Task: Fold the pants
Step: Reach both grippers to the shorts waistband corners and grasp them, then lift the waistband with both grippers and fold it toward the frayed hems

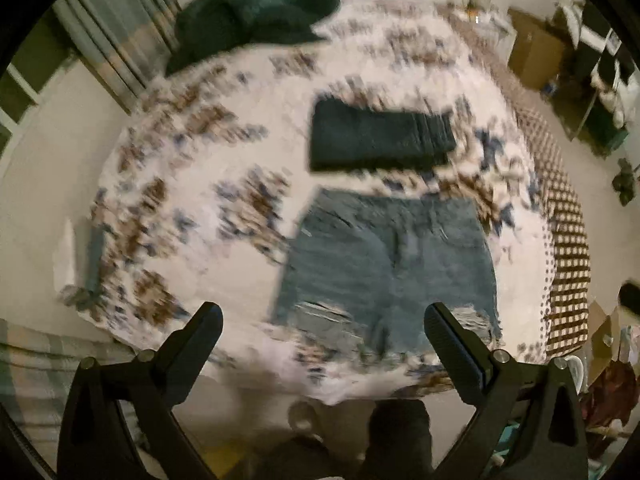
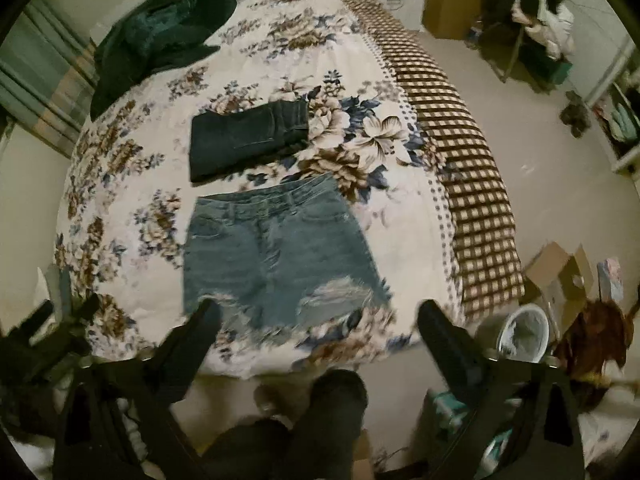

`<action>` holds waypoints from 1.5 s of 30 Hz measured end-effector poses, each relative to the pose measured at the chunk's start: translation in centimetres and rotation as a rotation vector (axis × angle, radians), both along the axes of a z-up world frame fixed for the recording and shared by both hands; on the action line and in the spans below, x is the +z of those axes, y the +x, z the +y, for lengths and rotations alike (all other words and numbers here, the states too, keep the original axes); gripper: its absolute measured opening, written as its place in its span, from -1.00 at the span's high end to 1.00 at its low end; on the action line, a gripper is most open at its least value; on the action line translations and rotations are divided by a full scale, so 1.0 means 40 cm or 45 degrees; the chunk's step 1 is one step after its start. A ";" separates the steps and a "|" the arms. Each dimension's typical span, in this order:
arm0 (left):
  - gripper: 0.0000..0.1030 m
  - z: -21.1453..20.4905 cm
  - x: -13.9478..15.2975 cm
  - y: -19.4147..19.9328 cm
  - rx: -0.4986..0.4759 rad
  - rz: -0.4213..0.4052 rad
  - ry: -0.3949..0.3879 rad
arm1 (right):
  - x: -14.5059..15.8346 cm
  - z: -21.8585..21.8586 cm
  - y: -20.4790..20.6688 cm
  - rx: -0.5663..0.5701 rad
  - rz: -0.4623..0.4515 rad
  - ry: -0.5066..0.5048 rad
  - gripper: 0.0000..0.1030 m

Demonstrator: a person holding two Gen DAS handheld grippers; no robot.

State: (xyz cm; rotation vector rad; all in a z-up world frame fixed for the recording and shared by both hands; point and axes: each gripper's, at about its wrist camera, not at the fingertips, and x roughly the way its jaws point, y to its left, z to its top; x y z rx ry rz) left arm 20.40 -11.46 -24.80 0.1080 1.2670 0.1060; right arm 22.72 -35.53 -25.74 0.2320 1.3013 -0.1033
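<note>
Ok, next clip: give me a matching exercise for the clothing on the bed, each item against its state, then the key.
Things:
1. light denim shorts
2. dark jeans
3. dark green garment
4. left gripper

States:
A. crumpled in a heap at the bed's far corner
B. folded into a compact rectangle
C. open, holding nothing
D. spread flat, unfolded, near the bed's near edge

Pairs: 1-D, 2-B, 3-A, 4-C

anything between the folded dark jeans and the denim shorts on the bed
Nothing: only a bare strip of floral bedspread separates the folded dark jeans from the denim shorts, clearest in the right wrist view.
</note>
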 end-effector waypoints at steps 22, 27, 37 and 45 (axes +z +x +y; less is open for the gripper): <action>-0.43 -0.533 -0.797 0.022 -0.063 0.446 -0.117 | -0.758 -0.329 0.353 0.245 0.368 0.134 -0.77; 0.62 -0.482 -0.733 0.047 -0.045 0.326 -0.164 | -0.836 -0.221 0.450 0.377 0.383 0.248 -0.77; 0.88 -0.278 -0.585 0.091 0.011 0.274 -0.327 | -0.954 -0.076 0.594 0.419 0.465 0.327 0.68; 0.89 -0.011 -0.389 0.092 0.074 0.176 -0.422 | -0.786 -0.015 0.566 0.387 0.325 0.309 0.83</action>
